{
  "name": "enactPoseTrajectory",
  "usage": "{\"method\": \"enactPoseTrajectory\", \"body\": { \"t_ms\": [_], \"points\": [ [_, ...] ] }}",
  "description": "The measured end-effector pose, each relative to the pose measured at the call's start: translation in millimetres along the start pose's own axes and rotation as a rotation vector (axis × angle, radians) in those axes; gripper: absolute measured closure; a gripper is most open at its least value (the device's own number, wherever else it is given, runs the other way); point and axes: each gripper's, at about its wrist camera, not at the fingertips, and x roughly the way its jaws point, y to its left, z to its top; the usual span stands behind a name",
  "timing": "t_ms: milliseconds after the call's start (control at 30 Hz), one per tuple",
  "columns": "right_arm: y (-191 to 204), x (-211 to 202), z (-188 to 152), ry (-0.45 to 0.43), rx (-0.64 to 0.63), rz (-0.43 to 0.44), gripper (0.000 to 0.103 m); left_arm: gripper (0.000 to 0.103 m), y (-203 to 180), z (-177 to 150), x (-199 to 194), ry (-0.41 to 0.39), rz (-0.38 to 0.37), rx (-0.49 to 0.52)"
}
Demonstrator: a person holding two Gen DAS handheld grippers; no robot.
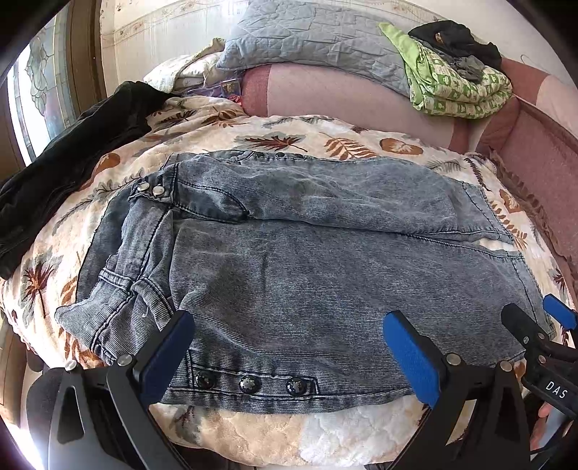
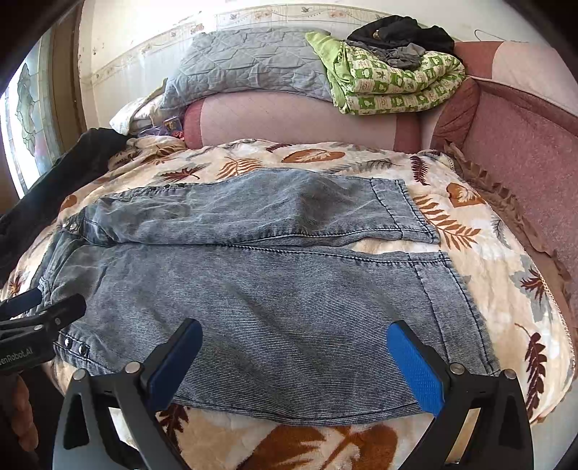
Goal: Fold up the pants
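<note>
Left wrist: pants (image 1: 307,260) just beyond 2 wide-spread jaws.

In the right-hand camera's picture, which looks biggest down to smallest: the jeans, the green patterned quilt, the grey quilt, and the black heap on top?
1. Jeans, though nearest the camera.
2. Grey quilt and green patterned quilt look alike, and overlap; unranked.
3. Black heap, smallest.

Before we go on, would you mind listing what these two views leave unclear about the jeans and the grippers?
- Jeans underside: hidden in both views by the top layer of denim.
- Near hem of the jeans, left wrist view: partly covered by the left gripper fingers.
- Right gripper body: cut off by the bottom edge of the right wrist view.
- Black garment: cropped by the fisheye rim, type unclear.
</note>
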Motion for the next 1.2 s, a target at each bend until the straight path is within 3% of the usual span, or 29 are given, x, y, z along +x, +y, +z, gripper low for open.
{"method": "enactPoseTrajectory", "body": {
  "t_ms": [567,667,733,900,1033,1200],
  "points": [
    [0.2,-0.4,0.0,0.001,-0.001,0.000,0.000,0.000,-0.6,-0.6,2.0,0.005,-0.006,0.000],
    [-0.8,-0.5,0.2,0.006,0.006,0.010,0.000,0.000,4.0,2.5,3.1,0.019,-0.041,0.000],
    [-6.4,0.5,1.7,0.038,0.036,0.069,0.000,0.000,12.5,9.2,6.4,0.043,-0.080,-0.003],
    [-42.6,12.7,15.1,0.149,0.164,0.236,0.000,0.000,62.3,45.8,26.7,0.113,-0.145,-0.104],
    [-92.6,25.5,54.5,0.165,0.243,0.292,0.000,0.000,101.6,90.5,39.2,0.075,-0.113,-0.137],
    [-156.1,77.9,122.6,0.213,0.343,0.254,0.000,0.000,146.2,149.2,78.0,0.079,-0.113,-0.171]
  ]
}}
